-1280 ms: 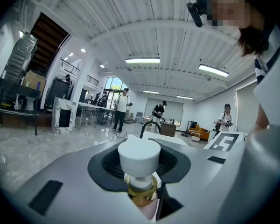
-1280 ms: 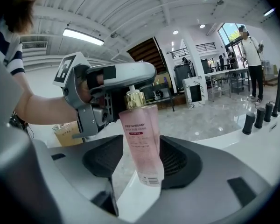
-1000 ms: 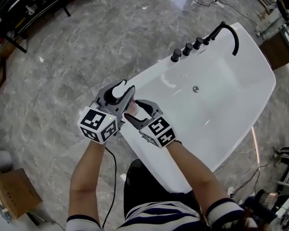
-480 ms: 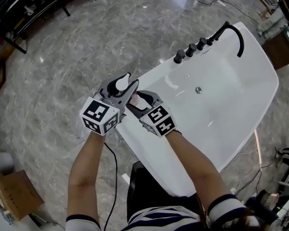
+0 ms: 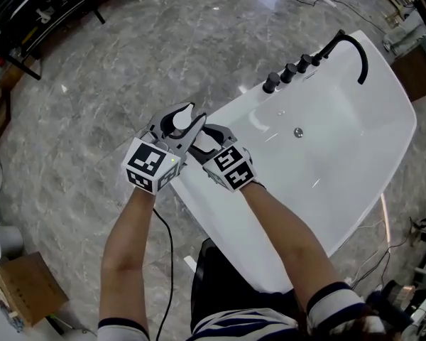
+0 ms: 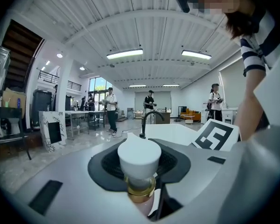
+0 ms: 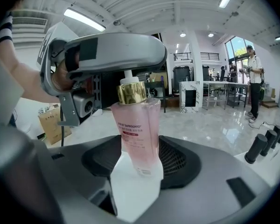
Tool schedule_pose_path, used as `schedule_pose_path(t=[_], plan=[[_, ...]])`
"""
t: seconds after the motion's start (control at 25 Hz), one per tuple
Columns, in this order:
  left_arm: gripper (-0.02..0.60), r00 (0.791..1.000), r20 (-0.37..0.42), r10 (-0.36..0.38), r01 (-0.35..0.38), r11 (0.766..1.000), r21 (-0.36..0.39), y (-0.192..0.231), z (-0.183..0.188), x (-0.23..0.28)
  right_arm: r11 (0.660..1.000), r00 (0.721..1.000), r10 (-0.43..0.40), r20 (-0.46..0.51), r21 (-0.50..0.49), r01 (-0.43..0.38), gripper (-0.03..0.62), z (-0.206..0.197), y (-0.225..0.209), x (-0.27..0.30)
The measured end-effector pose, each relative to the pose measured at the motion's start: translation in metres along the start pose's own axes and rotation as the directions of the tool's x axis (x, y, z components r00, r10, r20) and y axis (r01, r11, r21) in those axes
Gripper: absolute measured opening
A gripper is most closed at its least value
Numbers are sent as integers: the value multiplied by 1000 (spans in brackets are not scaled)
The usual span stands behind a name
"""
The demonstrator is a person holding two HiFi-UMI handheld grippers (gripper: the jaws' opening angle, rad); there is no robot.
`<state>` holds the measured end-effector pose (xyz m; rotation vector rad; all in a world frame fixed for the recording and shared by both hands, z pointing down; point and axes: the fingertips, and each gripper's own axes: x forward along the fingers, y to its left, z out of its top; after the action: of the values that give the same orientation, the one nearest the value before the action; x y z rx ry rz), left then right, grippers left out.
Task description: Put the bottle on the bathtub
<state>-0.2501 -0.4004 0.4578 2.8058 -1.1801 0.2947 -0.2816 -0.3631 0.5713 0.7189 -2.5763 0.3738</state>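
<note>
A pink bottle (image 7: pixel 136 129) with a gold collar and a white pump cap (image 6: pixel 139 157) stands upright over the near left corner of the white bathtub (image 5: pixel 227 116). My left gripper (image 5: pixel 181 119) is shut on the cap from the left. My right gripper (image 5: pixel 207 139) is shut on the pink body, lower down, from the tub side. In the right gripper view the bottle's base meets a white surface between the jaws; whether it rests there I cannot tell. In the head view most of the bottle is hidden by the two grippers.
A black faucet (image 5: pixel 351 45) and several black knobs (image 5: pixel 287 73) stand on the tub's far rim. Grey marble floor surrounds the tub. A cardboard box (image 5: pixel 18 283) lies at the lower left and dark shelving (image 5: pixel 35 13) at the upper left. People stand far off in the hall.
Both grippers, still together on the bottle, have shifted a little farther from me along the tub's corner. Their grip looks the same.
</note>
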Motion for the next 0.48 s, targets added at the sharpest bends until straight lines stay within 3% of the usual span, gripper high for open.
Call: schedule_pose_path(t=[0.48], plan=[[140,998,0,-56,56,998,-3,4,-11,9,1000,1000,-19,22,9,19,265,-12,-12,11]])
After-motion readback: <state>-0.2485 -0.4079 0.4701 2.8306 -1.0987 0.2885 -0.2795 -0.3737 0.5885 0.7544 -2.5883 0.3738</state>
